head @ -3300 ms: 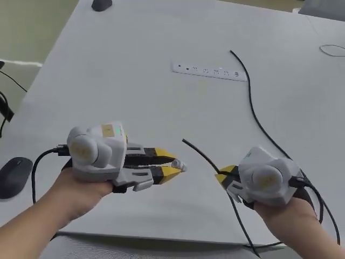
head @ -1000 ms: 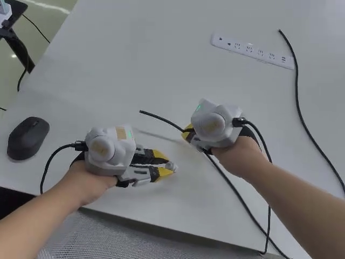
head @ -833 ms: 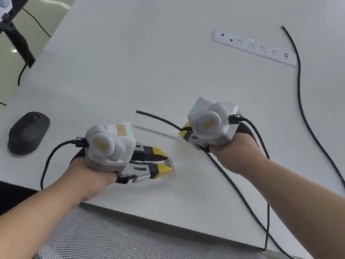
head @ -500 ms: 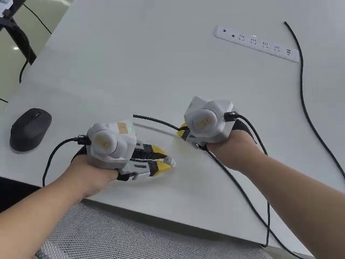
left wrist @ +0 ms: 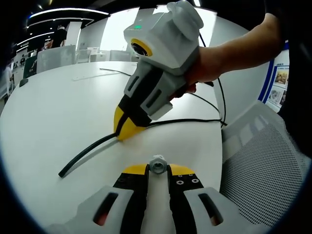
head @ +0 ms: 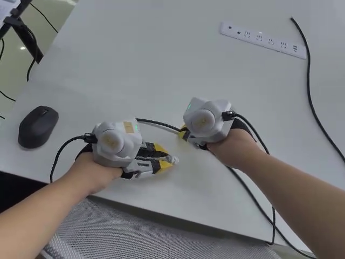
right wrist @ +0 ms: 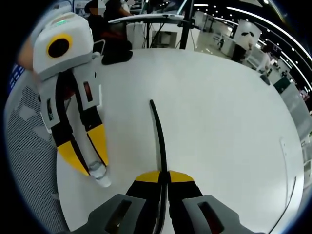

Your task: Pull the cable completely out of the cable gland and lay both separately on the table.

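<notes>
My left gripper is shut on a small pale grey cable gland, held just above the white table near its front edge. A thin black cable sticks out from my right gripper, which is shut on it. The cable's free end lies low over the table, apart from the gland. The two grippers are close together, the right one a little beyond and to the right of the left.
A black mouse lies at the table's left edge. A white power strip sits at the far right, with another black cable running past it. A mesh chair stands under the front edge.
My right gripper has carried the cable leftward and lower, so its free end now lies near the table beside the left gripper. The left gripper has kept hold of the gland.
</notes>
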A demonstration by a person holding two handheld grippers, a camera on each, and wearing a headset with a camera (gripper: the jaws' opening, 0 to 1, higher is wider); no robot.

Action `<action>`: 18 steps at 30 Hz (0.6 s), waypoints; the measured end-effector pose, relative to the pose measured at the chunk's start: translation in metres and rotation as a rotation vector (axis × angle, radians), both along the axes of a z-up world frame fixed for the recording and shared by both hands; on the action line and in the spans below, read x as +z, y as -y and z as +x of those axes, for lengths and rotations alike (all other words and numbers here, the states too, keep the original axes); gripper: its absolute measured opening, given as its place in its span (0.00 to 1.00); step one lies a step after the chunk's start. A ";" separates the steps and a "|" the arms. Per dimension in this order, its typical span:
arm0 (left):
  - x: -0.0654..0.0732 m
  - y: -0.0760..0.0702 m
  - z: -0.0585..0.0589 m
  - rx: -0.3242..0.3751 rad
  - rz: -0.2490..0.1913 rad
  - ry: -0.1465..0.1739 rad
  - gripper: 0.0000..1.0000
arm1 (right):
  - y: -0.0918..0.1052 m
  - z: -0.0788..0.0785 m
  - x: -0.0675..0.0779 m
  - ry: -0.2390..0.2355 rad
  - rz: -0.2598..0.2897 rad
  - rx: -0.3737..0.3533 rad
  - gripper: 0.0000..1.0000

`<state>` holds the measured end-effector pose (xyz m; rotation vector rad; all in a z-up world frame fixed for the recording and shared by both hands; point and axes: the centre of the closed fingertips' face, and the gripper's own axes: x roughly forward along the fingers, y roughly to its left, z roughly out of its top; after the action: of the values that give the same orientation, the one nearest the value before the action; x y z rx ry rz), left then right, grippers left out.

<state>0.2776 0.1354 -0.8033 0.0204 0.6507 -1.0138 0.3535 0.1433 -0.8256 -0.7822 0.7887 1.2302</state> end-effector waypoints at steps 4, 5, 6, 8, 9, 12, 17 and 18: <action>-0.001 -0.002 -0.001 0.002 0.003 -0.002 0.16 | -0.001 0.000 0.000 -0.005 -0.002 -0.002 0.00; -0.001 -0.002 -0.001 0.001 0.006 -0.004 0.16 | -0.001 0.000 0.000 -0.006 -0.001 -0.003 0.00; -0.002 -0.002 0.000 0.003 0.006 -0.007 0.16 | -0.001 0.000 0.000 -0.008 -0.002 -0.005 0.00; -0.001 -0.002 0.000 -0.001 0.009 0.003 0.16 | 0.000 0.001 0.000 -0.007 -0.005 -0.009 0.02; -0.001 -0.002 0.000 -0.001 0.012 0.001 0.16 | 0.000 0.001 0.001 -0.006 -0.006 -0.011 0.03; -0.002 -0.003 -0.002 -0.006 0.024 0.002 0.16 | 0.000 0.001 0.000 -0.012 -0.006 -0.023 0.03; -0.004 -0.003 -0.003 -0.014 0.045 0.006 0.16 | 0.000 0.001 0.000 -0.004 -0.011 -0.026 0.05; -0.004 -0.003 -0.003 -0.015 0.048 0.009 0.16 | 0.000 0.001 0.000 -0.003 -0.011 -0.028 0.06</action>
<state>0.2745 0.1387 -0.8077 0.0724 0.6672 -1.0120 0.3547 0.1429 -0.8256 -0.7759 0.8070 1.2027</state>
